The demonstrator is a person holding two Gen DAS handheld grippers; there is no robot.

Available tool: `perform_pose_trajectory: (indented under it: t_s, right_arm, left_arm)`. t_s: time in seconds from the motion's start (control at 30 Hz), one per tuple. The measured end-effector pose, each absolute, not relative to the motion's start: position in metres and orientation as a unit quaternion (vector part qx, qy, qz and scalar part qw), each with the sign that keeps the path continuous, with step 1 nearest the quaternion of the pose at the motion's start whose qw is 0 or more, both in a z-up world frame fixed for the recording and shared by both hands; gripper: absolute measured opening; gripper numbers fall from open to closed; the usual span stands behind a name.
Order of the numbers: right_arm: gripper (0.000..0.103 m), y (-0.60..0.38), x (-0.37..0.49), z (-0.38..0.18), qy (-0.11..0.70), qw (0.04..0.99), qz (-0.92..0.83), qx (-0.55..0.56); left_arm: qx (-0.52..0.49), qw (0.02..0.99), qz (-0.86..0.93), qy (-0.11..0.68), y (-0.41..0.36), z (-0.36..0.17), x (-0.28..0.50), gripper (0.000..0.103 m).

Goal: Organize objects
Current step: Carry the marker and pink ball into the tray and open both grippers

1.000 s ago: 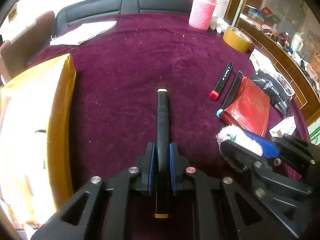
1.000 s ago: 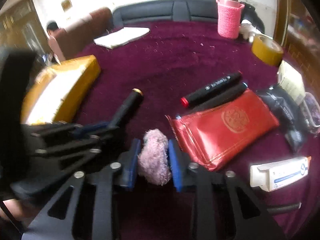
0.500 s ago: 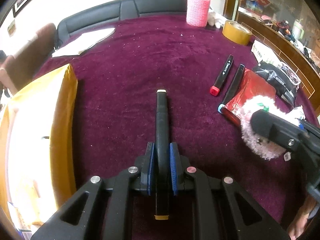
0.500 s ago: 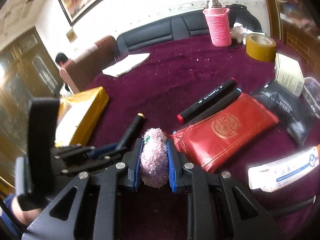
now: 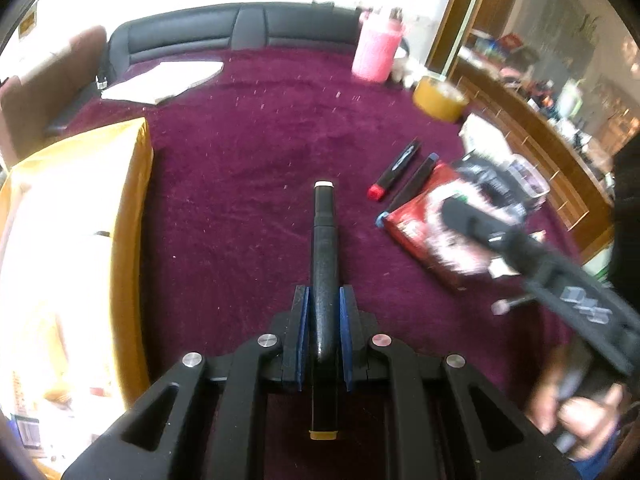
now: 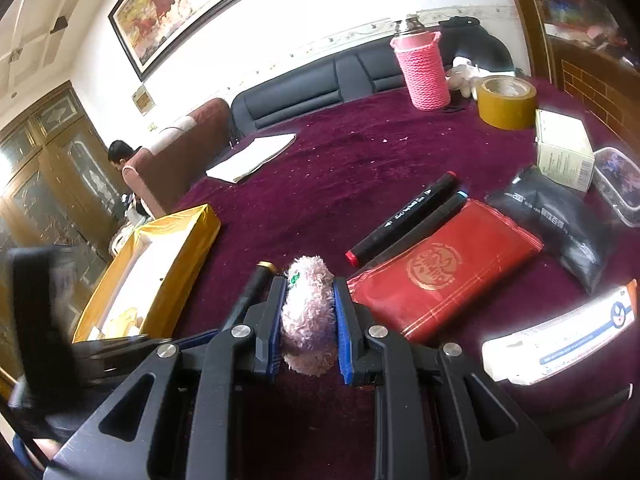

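A table covered in maroon velvet cloth (image 5: 248,152) is seen in both wrist views. At its left edge a gold-sided open box (image 5: 132,216) is recorded, white inside. A red foil packet (image 6: 444,272) lies flat on the cloth, with a black pouch (image 6: 556,220) just beside it on the far right side. Two black markers lie side by side along the packet's far edge: a red-capped marker (image 6: 404,216) and a blue-tipped marker (image 6: 436,212). A pink knitted bottle sleeve (image 6: 424,72) and a roll of brown tape (image 6: 506,102) are noted at the far end, near each other.

The left gripper (image 5: 323,320) is clamped on a black marker with a yellow end cap (image 5: 324,240), held lengthwise between the blue pads, clear of the cloth. The right gripper (image 6: 308,320) is clamped on a pink fluffy pompom (image 6: 308,312), squeezed between its pads. The right hand (image 5: 576,416) is seen on the handle, blurred.
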State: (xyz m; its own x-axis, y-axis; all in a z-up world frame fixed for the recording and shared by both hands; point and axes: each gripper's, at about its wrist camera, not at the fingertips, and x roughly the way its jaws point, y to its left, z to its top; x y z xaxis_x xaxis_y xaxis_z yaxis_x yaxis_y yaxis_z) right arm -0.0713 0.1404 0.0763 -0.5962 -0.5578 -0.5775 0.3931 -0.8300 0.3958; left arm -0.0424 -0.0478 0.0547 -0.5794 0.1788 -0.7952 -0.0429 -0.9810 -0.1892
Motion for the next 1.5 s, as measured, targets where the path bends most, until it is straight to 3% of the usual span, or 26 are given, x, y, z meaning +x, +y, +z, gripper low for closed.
perform_pose_trajectory:
  t_s: [0.4, 0.8, 1.17, 1.5]
  right_arm:
    - [0.019, 0.137, -0.074, 0.07, -0.113, 0.269, -0.884, 0.366]
    - [0.019, 0.107, -0.068, 0.08, -0.114, 0.296, -0.866, 0.388]
    - [0.02, -0.008, -0.067, 0.125, -0.06, 0.371, -0.837, 0.397]
    - [0.02, -0.115, -0.121, 0.104, -0.008, 0.356, -0.824, 0.44]
  left_arm:
    - [-0.407, 0.079, 0.901, -0.129, -0.097, 0.095, -0.009, 0.012]
    - [-0.374, 0.027, 0.907, -0.191, -0.188, 0.097, 0.013, 0.012]
    - [-0.381, -0.021, 0.888, -0.257, -0.259, 0.064, 0.008, 0.012]
    - [-0.407, -0.017, 0.87, -0.278, -0.256, 0.041, -0.022, 0.012]
